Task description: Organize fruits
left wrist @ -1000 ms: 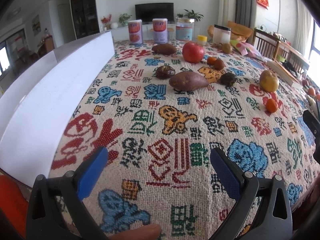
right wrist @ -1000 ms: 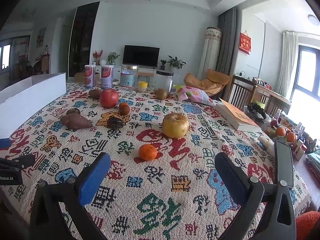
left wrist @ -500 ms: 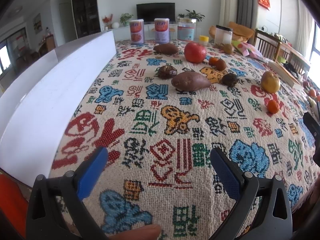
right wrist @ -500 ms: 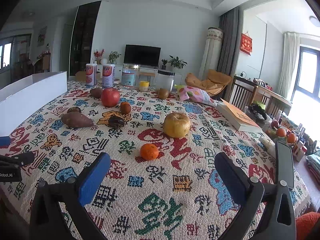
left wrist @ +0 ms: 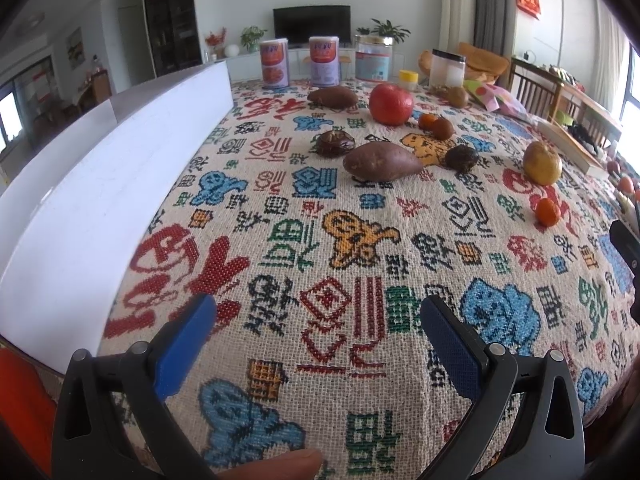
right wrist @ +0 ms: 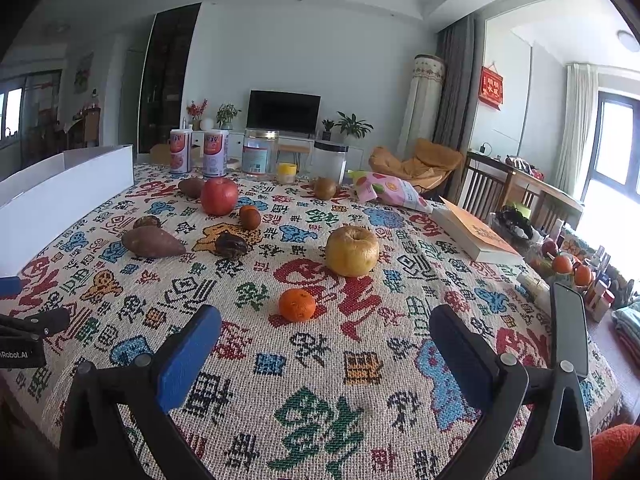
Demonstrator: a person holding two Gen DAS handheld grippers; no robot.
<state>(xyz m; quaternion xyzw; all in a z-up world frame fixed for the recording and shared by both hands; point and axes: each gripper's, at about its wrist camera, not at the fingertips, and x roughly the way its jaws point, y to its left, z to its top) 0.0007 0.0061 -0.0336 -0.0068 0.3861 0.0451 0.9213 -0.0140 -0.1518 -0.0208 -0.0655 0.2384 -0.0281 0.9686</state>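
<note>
Well, a long white cardboard box [left wrist: 92, 184] stands at the left edge of the patterned woven tablecloth [right wrist: 320, 360]. Both the left gripper [left wrist: 318, 340] and right gripper [right wrist: 324, 344] gape wide, empty. The wrinkled yellow apple [right wrist: 352, 251] looks soft (pinch its sides gently); nearer, the small orange mandarin [right wrist: 297, 304] seems light and yielding.

On the table [right wrist: 320, 360]: two sweet potatoes [right wrist: 152, 242] [right wrist: 191, 187], one red apple [right wrist: 219, 196], one yellow apple [right wrist: 352, 251], one tangerine [right wrist: 297, 305], two cans [right wrist: 180, 156] [right wrist: 215, 158], two jars [right wrist: 260, 154] [right wrist: 329, 161], one book [right wrist: 476, 236].
</note>
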